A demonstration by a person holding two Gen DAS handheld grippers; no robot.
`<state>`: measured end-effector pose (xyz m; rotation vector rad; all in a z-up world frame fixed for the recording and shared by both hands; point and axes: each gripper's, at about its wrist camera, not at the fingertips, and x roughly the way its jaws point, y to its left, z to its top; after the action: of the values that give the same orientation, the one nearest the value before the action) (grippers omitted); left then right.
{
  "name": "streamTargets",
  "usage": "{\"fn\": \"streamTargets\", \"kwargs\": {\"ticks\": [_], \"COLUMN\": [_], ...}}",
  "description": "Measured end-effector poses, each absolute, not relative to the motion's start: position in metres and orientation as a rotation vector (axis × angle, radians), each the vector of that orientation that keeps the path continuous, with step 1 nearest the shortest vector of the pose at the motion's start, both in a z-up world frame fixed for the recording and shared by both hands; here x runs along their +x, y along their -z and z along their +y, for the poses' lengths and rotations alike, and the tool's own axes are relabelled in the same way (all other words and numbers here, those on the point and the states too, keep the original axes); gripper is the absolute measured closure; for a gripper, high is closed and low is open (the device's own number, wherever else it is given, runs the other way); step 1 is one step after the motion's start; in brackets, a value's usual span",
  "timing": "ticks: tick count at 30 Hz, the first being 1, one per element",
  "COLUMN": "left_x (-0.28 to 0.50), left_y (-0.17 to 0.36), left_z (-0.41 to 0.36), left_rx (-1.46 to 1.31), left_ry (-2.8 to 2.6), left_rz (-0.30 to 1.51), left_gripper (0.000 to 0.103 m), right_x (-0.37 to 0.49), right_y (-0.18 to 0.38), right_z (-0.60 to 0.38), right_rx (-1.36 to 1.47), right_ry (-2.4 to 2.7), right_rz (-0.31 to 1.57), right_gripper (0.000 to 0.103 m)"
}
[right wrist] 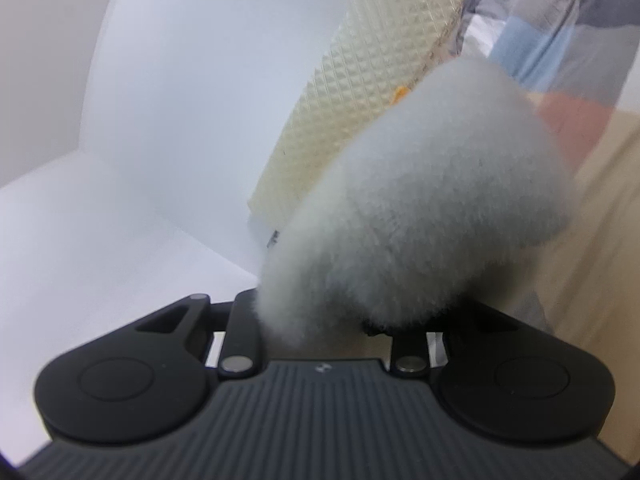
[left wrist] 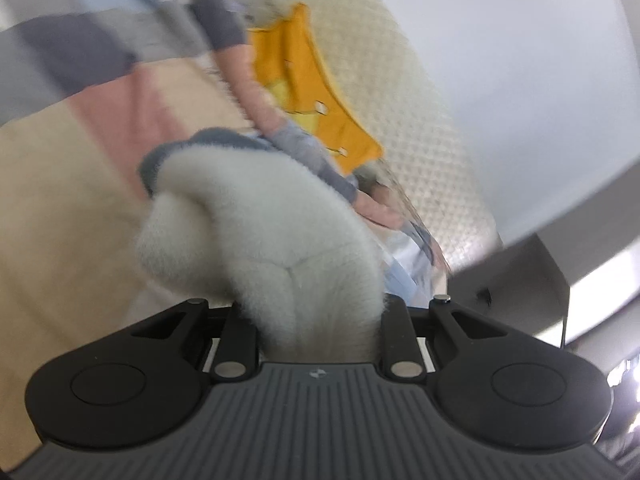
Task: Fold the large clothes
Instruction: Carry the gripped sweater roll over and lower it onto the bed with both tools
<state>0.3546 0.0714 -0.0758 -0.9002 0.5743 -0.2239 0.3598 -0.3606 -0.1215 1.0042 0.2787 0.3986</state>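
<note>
A fluffy white fleece garment with a dark grey cuff or edge (left wrist: 260,216) fills the middle of the left wrist view. My left gripper (left wrist: 316,320) is shut on a bunch of it, and the fleece hides the fingertips. In the right wrist view the same white fleece (right wrist: 420,208) bulges up in front of the lens. My right gripper (right wrist: 324,324) is shut on it, its fingertips buried in the pile. Both views are tilted and blurred.
A patchwork bedsheet in beige, pink, grey and blue (left wrist: 80,120) lies under the garment. A cream quilted mattress side or headboard (left wrist: 400,92) runs beside it, with an orange printed cloth (left wrist: 316,92) on it. White wall (right wrist: 160,100) lies beyond.
</note>
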Motion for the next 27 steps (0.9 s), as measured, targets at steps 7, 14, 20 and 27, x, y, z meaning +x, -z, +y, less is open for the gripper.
{"fn": "streamTargets", "kwargs": {"ticks": [7,14,20,27], "left_x": [0.436,0.543,0.605,0.607], "left_y": [0.046,0.059,0.121,0.191], "left_z": [0.024,-0.039,-0.090,-0.092], "left_rx": [-0.854,-0.870,-0.783,-0.675], "left_ry": [0.301,0.316,0.258,0.254], "left_rz": [0.580,0.548,0.578,0.669], "left_gripper": [0.078,0.078,0.078,0.077], "right_x": [0.406,0.462,0.498,0.494], "right_y": [0.088,0.068,0.130,0.236], "right_z": [-0.405,-0.448,-0.478,-0.482], "right_rx": [0.947,0.774,0.752,0.747], "right_ry": [-0.391,-0.337,-0.228,-0.127], "right_rz": [0.173,0.100,0.148,0.287], "right_gripper": [0.069,0.069,0.070,0.070]}}
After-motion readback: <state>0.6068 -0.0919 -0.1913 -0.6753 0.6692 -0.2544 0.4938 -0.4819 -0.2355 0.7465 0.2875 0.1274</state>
